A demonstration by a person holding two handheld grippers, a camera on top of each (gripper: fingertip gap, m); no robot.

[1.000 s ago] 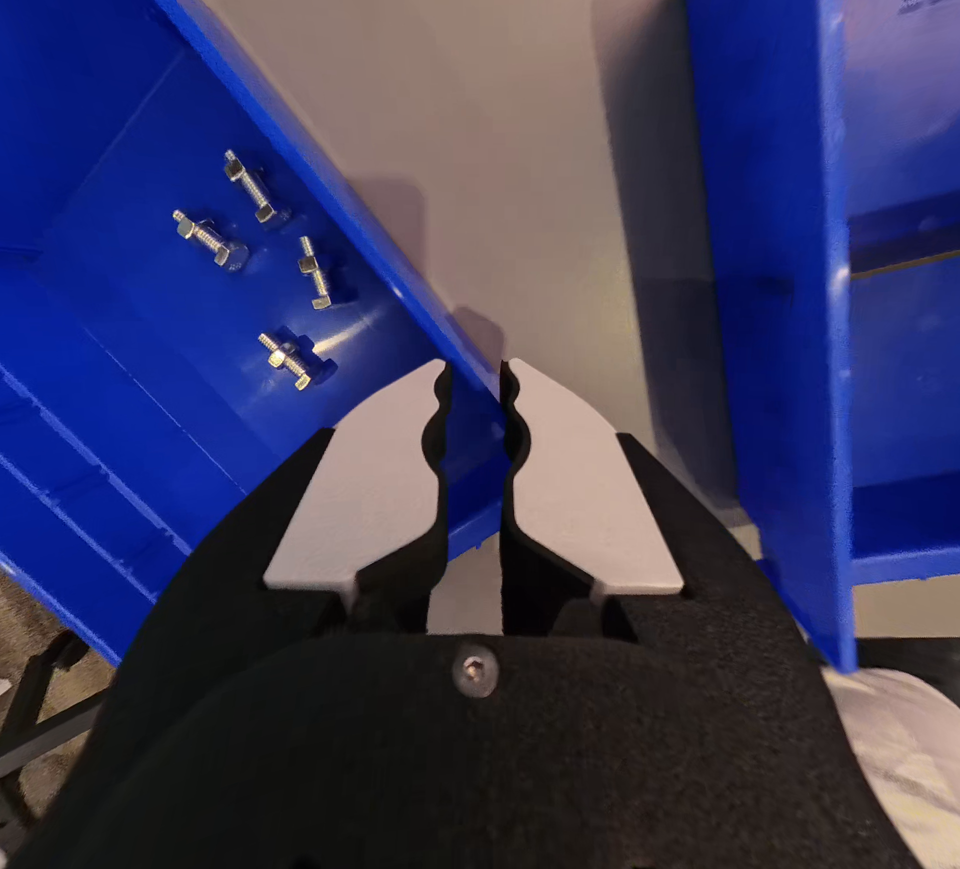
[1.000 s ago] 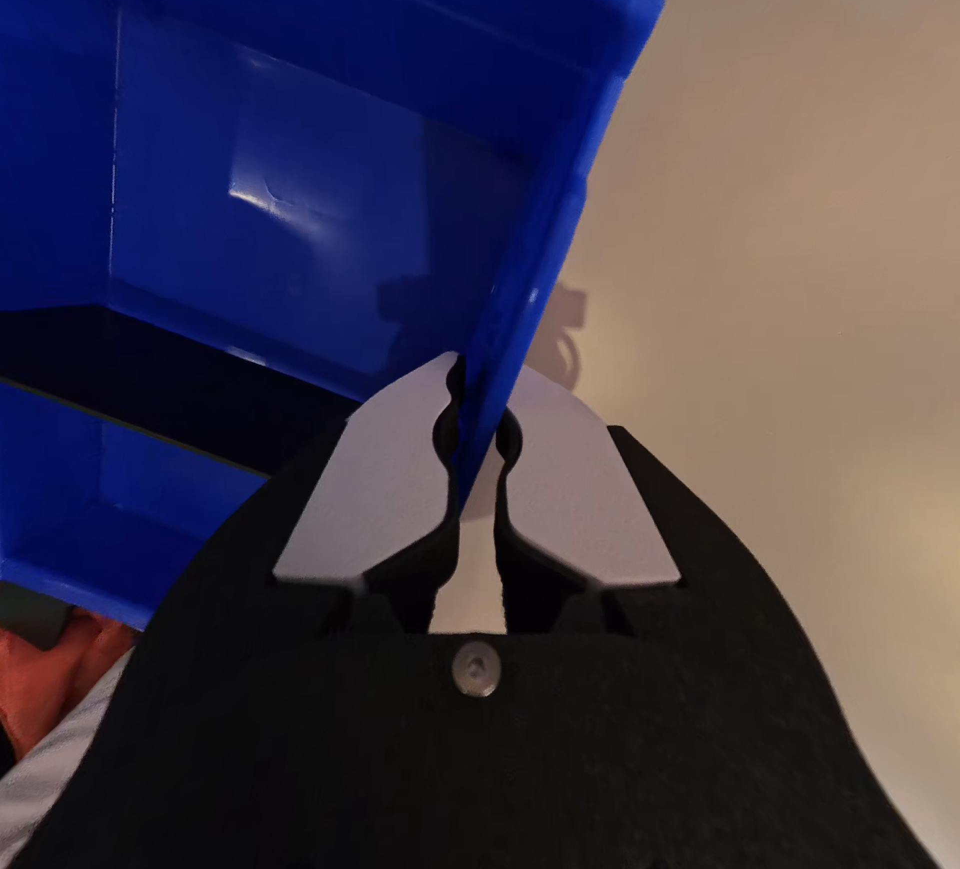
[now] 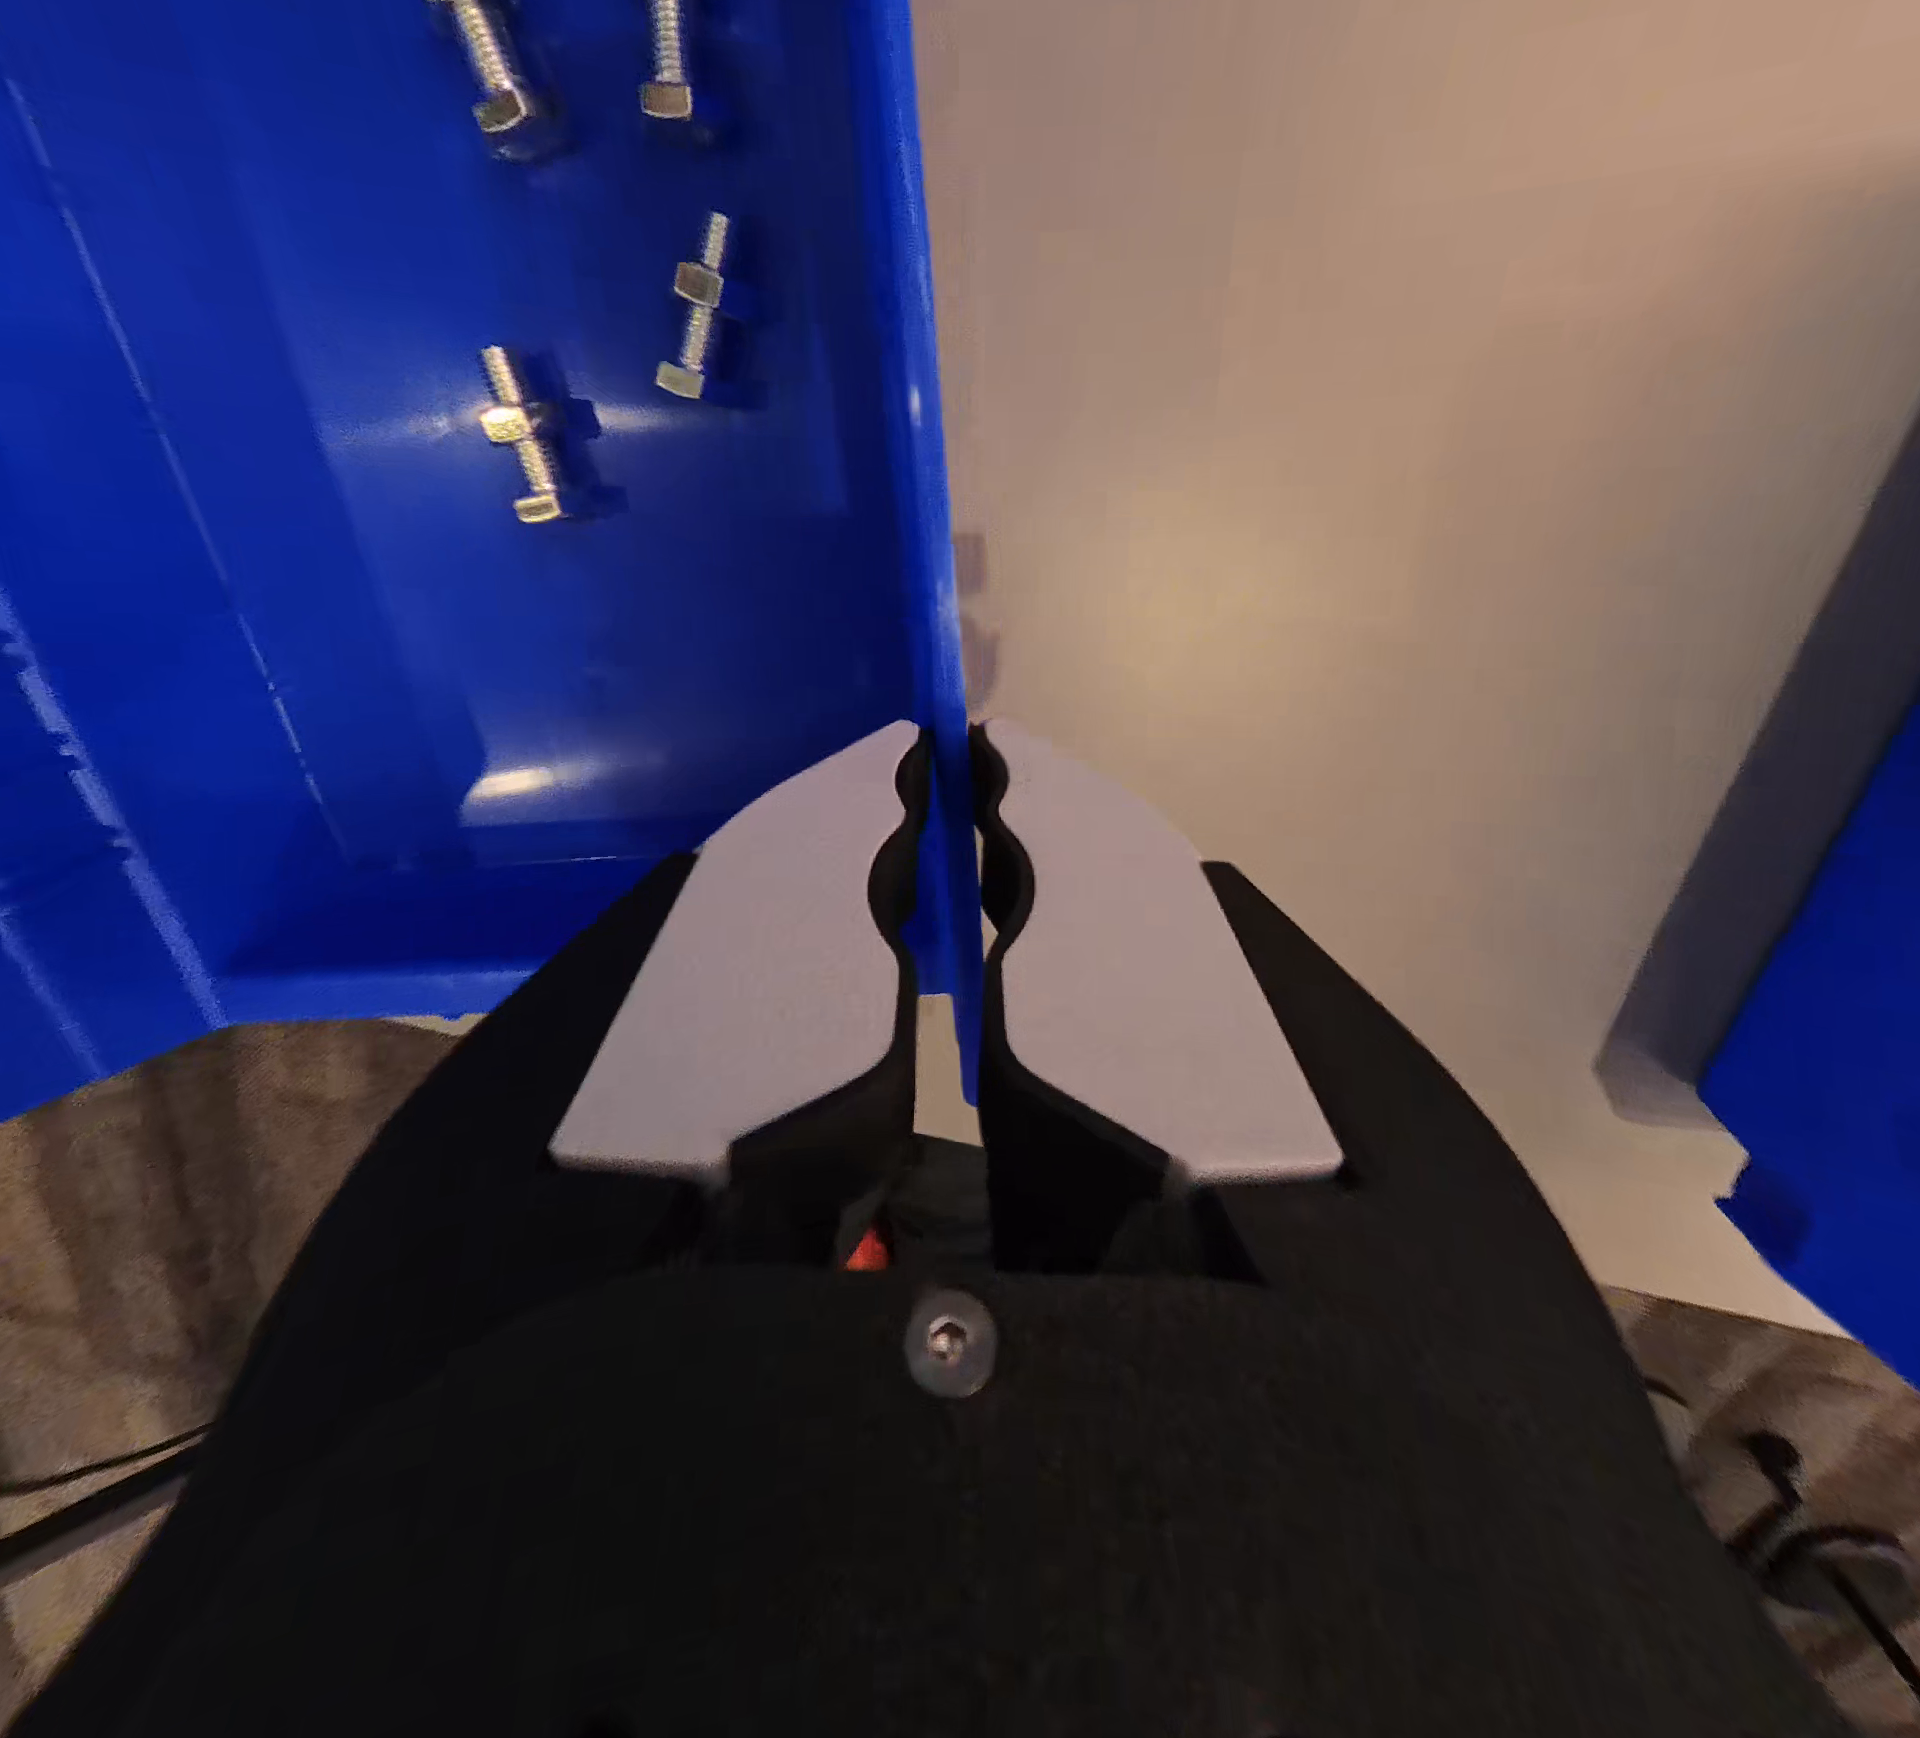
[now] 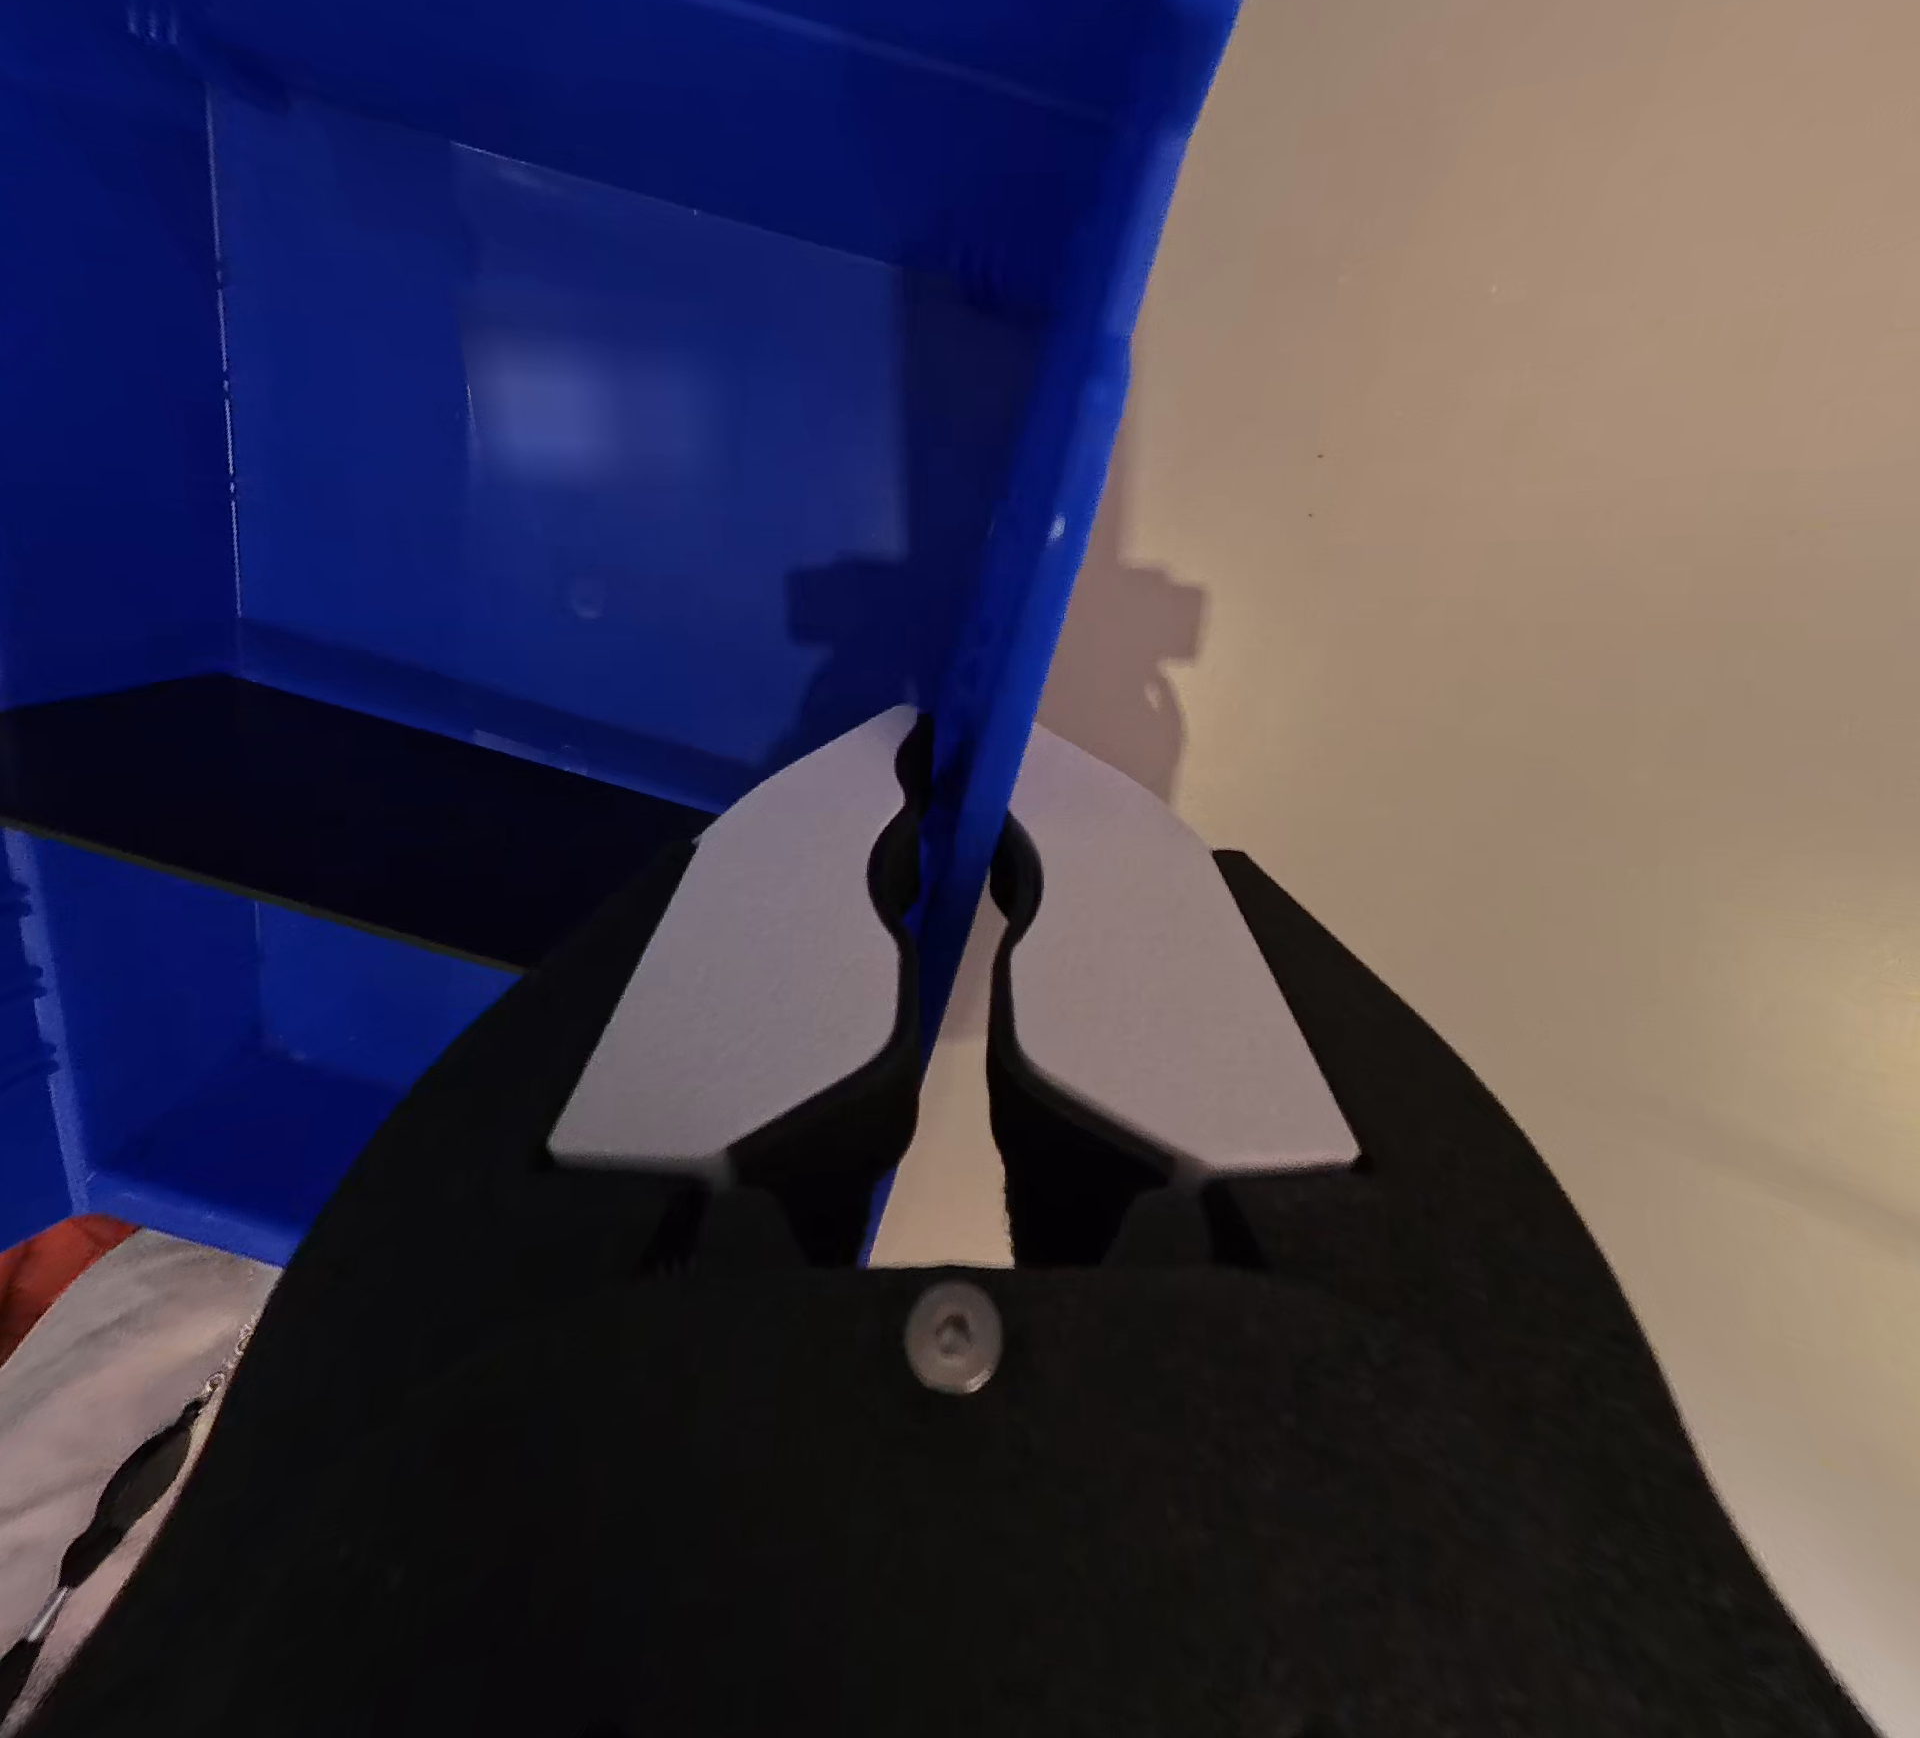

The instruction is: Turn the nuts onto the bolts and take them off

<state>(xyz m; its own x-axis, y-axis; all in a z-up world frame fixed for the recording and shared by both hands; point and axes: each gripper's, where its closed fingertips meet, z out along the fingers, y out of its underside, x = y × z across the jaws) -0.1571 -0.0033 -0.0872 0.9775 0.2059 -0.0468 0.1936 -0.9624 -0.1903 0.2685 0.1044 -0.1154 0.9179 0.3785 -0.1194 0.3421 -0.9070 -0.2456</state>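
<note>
Here the left tool [image 3: 945, 738] is clenched on the side wall of a blue bin [image 3: 894, 234], and four bolts [image 3: 665, 15] with nuts [image 3: 698, 286] threaded on lie on its floor at about eleven o'clock from the tips. The right tool [image 4: 961, 732] likewise grips the wall of a second blue bin [image 4: 1122, 338], whose visible part shows no hardware. Both holds look meant for positioning the bins on the pale table [image 3: 1351, 338] before any threading work.

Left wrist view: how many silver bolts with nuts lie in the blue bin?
4, all on the blue plastic bin floor: two at the far end, left and right; one mid-right; one nearest. None seems hidden.
</note>
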